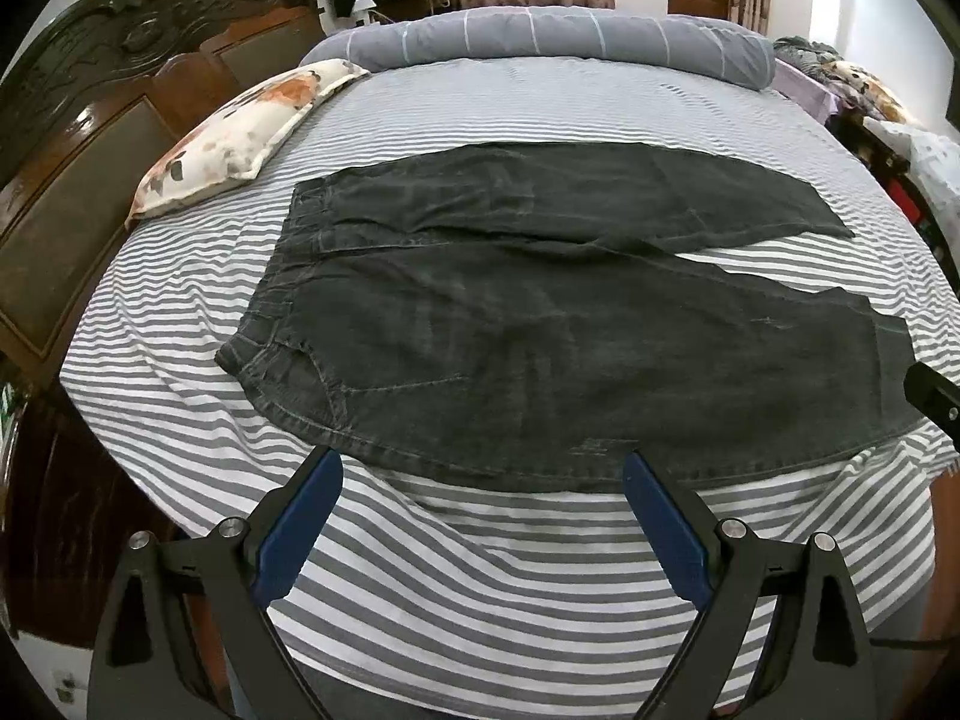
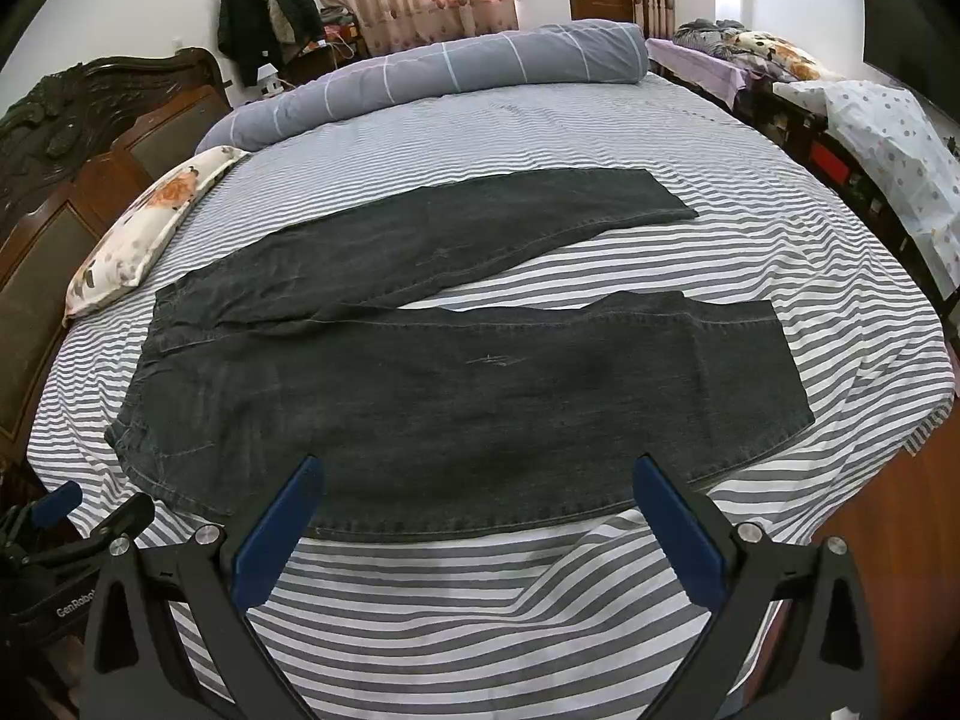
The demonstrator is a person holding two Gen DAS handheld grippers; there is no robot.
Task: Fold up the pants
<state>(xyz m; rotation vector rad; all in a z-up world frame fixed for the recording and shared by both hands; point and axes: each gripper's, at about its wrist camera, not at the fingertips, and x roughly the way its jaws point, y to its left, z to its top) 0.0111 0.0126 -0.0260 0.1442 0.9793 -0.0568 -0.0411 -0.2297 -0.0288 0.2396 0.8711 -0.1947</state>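
Note:
Dark grey jeans [image 1: 510, 324] lie flat on the striped bed, waistband to the left, both legs spread out to the right in a V. They show in the right wrist view too [image 2: 456, 372]. My left gripper [image 1: 483, 468] is open and empty, hovering just above the near edge of the near leg by the hip. My right gripper [image 2: 480, 474] is open and empty, over the near edge of the same leg further toward the hem. The left gripper [image 2: 90, 507] shows at the lower left of the right wrist view.
The bed sheet [image 1: 480, 570] is grey and white striped. A floral pillow [image 1: 240, 132] lies at the left by the dark wooden headboard [image 1: 90, 120]. A rolled grey duvet [image 1: 540, 42] lies along the far side. Furniture with bedding [image 2: 870, 120] stands at the right.

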